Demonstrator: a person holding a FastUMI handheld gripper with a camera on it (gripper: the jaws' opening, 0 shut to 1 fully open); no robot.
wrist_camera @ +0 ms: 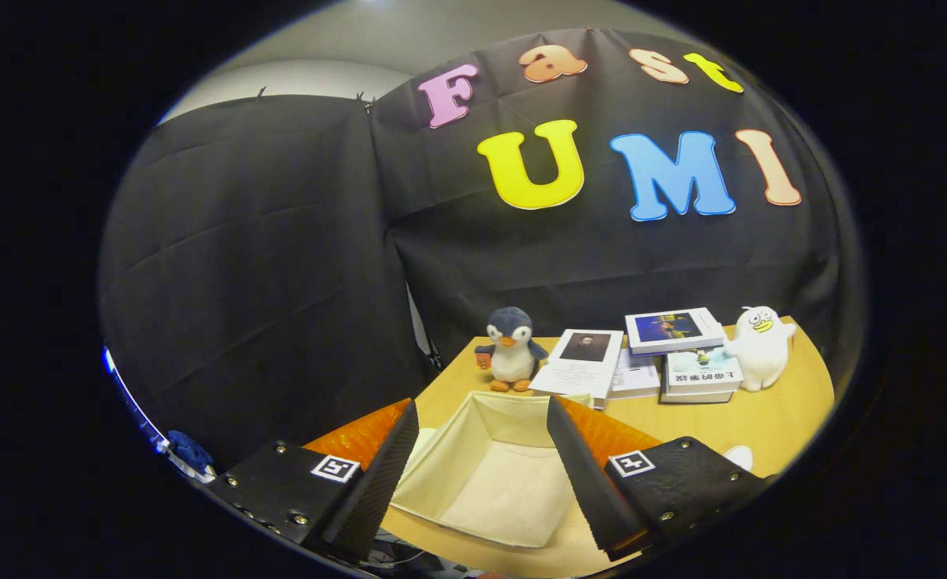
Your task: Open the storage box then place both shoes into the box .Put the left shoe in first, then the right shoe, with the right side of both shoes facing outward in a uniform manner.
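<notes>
The storage box [489, 474] stands open on the wooden table, showing a cream fabric lining and an empty inside. Its orange outer flaps [357, 438] lie spread behind both fingers. My gripper [477, 418] hovers above the box, open, with nothing between its fingers; the box's cavity shows in the gap between them. A small white rounded thing [737, 457] peeks out beside the right finger; I cannot tell what it is.
Beyond the box stand a plush penguin [511, 348], a spread of books [638, 354] and a white plush duck [760, 346] near the table's far edge. Black cloth walls close the booth behind and to the left.
</notes>
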